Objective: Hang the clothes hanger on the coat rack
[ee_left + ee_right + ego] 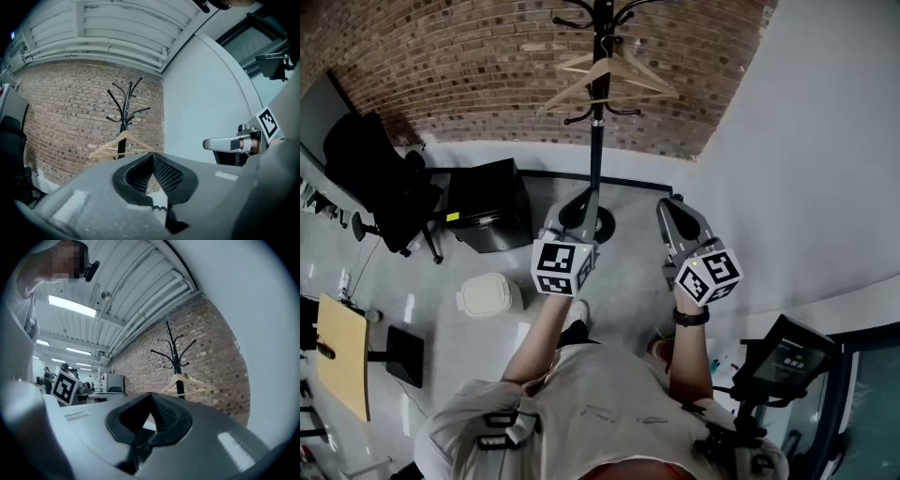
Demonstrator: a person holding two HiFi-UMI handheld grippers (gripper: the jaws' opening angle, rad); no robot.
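Note:
A wooden clothes hanger hangs by its hook on the black coat rack, which stands in front of the brick wall. Both grippers are held level, short of the rack, and touch neither it nor the hanger. My left gripper is shut with nothing in it, and so is my right gripper. In the left gripper view the pads of the left gripper meet, with the hanger and rack beyond them. In the right gripper view the right gripper is shut too, below the hanger and rack.
A black office chair and a black cabinet stand left of the rack. A white lidded bin sits on the floor. A wooden table is at the far left. A white wall runs along the right, with black equipment near it.

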